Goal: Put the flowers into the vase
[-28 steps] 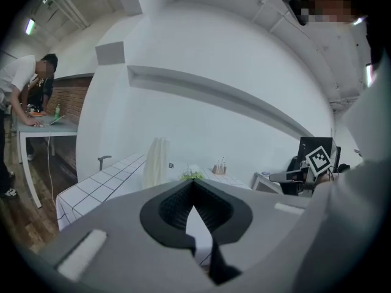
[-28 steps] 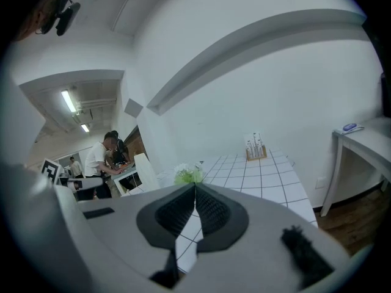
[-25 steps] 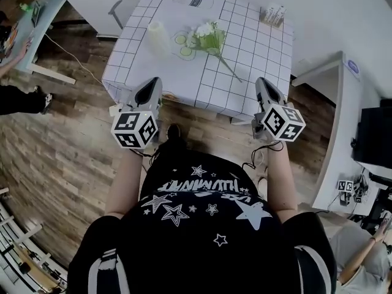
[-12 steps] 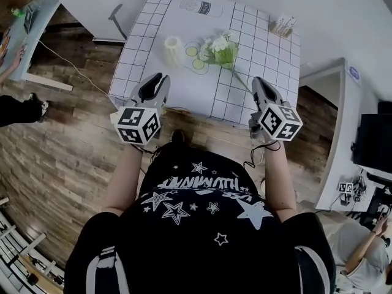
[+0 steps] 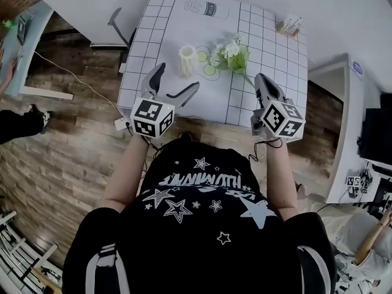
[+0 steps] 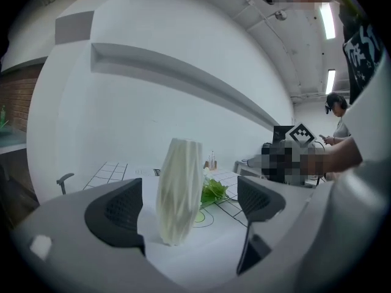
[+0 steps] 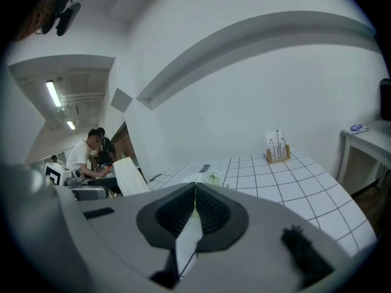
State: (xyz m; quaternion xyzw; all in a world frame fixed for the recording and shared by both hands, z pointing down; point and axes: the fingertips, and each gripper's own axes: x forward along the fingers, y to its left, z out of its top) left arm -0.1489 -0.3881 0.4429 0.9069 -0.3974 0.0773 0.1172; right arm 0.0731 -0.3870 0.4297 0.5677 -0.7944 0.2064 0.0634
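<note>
A white ribbed vase (image 5: 187, 60) stands upright on the grid-patterned table (image 5: 269, 54). To its right lies a bunch of white flowers with green leaves (image 5: 233, 52), stem toward the near edge. My left gripper (image 5: 177, 79) has just been opening its jaws; they stand wide with nothing between them, the vase a little ahead. In the left gripper view the vase (image 6: 179, 191) stands framed by the fingers (image 6: 116, 212), leaves (image 6: 214, 191) behind it. My right gripper (image 5: 260, 81) is shut and empty near the stem's end; its view shows closed jaws (image 7: 194, 194).
A wooden holder with cards (image 5: 290, 26) sits at the table's far right corner, a printed sheet (image 5: 208, 8) at the far edge. A chair (image 5: 116, 20) stands left of the table, a white side table (image 5: 343, 103) right. People sit in the background (image 7: 91, 151).
Both grippers have moved forward from the floor side to over the table's near edge. The left jaws went from shut to wide open. The right jaws stayed shut.
</note>
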